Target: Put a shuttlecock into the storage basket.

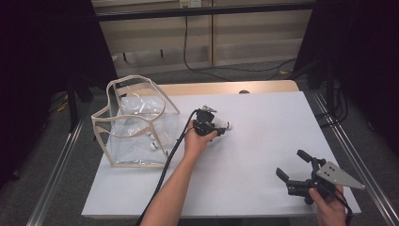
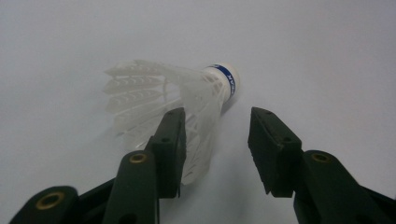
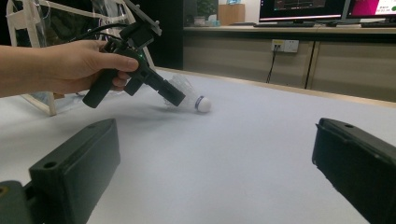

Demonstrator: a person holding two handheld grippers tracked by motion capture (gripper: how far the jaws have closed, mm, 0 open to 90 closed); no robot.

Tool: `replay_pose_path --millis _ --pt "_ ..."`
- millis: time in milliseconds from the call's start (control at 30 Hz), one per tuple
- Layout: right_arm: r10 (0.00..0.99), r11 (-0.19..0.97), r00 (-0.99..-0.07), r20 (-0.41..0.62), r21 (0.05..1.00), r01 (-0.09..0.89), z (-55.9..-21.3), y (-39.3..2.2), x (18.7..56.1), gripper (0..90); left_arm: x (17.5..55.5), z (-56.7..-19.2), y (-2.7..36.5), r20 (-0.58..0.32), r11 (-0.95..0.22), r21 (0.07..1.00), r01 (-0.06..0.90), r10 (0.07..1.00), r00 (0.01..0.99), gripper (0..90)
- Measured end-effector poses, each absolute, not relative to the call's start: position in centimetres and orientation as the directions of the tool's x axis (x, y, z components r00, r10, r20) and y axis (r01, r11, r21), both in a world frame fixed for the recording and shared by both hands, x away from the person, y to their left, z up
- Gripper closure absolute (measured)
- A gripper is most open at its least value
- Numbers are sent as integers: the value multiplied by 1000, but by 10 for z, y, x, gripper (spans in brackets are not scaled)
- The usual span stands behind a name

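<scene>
A white feather shuttlecock (image 1: 225,126) with a blue band on its cork lies on its side on the white table (image 1: 263,146). My left gripper (image 1: 219,128) reaches down over it from the near side. In the left gripper view the jaws of that gripper (image 2: 217,114) stand apart. One jaw lies against the skirt of the shuttlecock (image 2: 187,88) and the other is clear of the cork end. My right gripper (image 1: 289,162) hovers open at the near right with nothing between its jaws. The right gripper view (image 3: 215,140) looks across at the shuttlecock (image 3: 194,99) and the left gripper (image 3: 173,97).
A clear plastic bag (image 1: 136,122) with beige trim stands open at the table's left, with small white objects inside. Its frame (image 3: 28,18) rises behind the left hand. Black cables trail from both grippers. Metal rails run along both sides of the table.
</scene>
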State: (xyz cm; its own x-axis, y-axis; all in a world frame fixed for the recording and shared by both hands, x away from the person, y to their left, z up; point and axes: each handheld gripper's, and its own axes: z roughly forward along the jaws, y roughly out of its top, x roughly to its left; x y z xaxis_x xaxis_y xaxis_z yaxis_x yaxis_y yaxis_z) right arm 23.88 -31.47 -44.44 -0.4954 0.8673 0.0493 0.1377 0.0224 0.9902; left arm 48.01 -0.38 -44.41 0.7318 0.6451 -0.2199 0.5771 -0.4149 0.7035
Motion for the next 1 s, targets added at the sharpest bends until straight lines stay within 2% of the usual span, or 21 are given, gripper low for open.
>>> replay_pose_path --millis 567,1000 --pt "866 21 -497 51 990 138 -444 -315 239 7 481 -451 -9 -235 -394 713 580 645 727 653" --pt "867 21 -496 50 990 136 -445 -316 239 7 479 -448 -9 -259 -383 717 583 629 733 861"
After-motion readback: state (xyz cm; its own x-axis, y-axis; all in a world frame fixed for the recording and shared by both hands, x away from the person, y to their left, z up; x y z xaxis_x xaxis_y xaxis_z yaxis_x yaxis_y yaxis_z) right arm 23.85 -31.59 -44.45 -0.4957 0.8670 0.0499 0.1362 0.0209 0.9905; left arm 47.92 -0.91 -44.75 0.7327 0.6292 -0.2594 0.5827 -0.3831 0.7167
